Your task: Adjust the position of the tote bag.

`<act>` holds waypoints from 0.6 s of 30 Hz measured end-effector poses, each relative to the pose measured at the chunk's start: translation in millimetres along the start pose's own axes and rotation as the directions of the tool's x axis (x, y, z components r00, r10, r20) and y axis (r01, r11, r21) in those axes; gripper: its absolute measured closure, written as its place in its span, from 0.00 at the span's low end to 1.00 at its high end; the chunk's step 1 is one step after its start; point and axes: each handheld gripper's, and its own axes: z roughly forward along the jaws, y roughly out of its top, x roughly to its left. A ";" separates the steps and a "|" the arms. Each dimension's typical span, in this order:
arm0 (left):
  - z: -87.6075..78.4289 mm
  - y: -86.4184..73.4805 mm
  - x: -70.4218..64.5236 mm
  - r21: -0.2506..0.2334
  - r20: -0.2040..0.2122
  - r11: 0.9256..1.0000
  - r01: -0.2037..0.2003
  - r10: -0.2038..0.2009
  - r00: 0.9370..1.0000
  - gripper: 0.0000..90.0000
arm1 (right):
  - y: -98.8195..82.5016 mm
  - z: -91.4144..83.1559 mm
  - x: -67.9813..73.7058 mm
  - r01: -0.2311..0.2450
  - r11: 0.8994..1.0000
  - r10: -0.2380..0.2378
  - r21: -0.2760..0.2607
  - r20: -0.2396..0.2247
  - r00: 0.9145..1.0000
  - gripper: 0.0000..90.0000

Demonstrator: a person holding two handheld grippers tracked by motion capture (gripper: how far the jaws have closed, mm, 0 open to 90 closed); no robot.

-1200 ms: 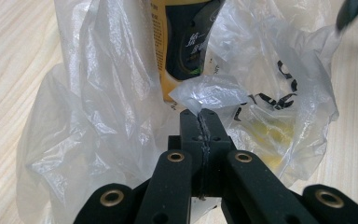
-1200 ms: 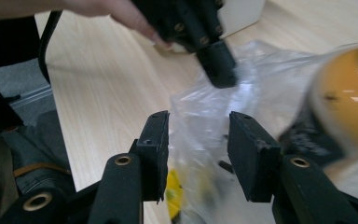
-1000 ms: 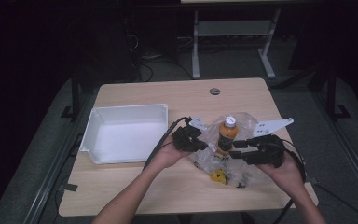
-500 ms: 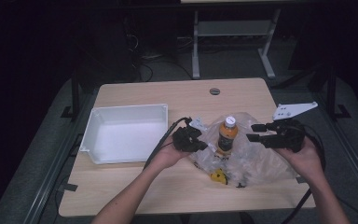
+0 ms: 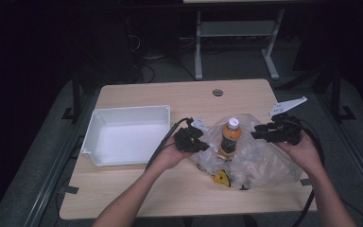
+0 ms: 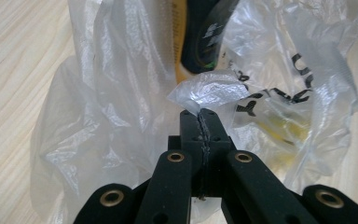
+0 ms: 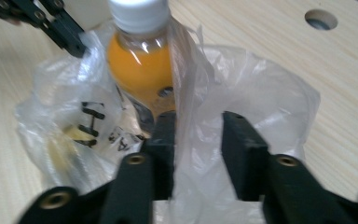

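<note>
A clear plastic bag (image 5: pixel 260 163) lies on the wooden table (image 5: pixel 170 97) with an orange drink bottle (image 5: pixel 230 137), white cap up, standing in it. A small yellow thing (image 5: pixel 222 178) lies inside the bag near the front. My left gripper (image 5: pixel 202 144) is at the bag's left side, shut on a fold of the bag (image 6: pixel 209 91); the left gripper (image 6: pixel 203 119) has the bottle (image 6: pixel 200 37) just beyond it. My right gripper (image 5: pixel 259 135) is at the bag's right side. The right gripper (image 7: pixel 199 121) has just been closing; bag film (image 7: pixel 191 154) runs between its jaws, which stand apart, with the bottle (image 7: pixel 140 60) ahead.
A white rectangular tray (image 5: pixel 94 130) sits on the table's left part. A round cable hole (image 5: pixel 217 92) is near the far edge. Cables trail from both grippers toward the front. Dark floor and a desk frame lie beyond the table.
My right gripper has moved right and a little farther back, away from the bottle, and its jaws have narrowed. The bag has spread out to the right. The left gripper has stayed put.
</note>
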 end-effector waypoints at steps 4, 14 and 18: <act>2.4 -1.6 4.7 0.020 -0.024 1.000 0.002 -0.001 1.000 1.00 | -3.4 11.2 -4.2 -0.003 1.000 0.003 0.028 -0.005 1.000 0.93; 11.3 -3.2 10.7 0.064 -0.073 0.998 0.020 -0.015 0.997 1.00 | -20.0 31.0 -20.2 -0.090 0.995 0.090 0.050 -0.003 0.996 1.00; 16.6 -4.1 9.3 0.084 -0.092 0.996 0.017 -0.009 0.996 1.00 | -27.1 38.8 -24.6 -0.119 0.991 0.120 0.069 -0.008 0.993 1.00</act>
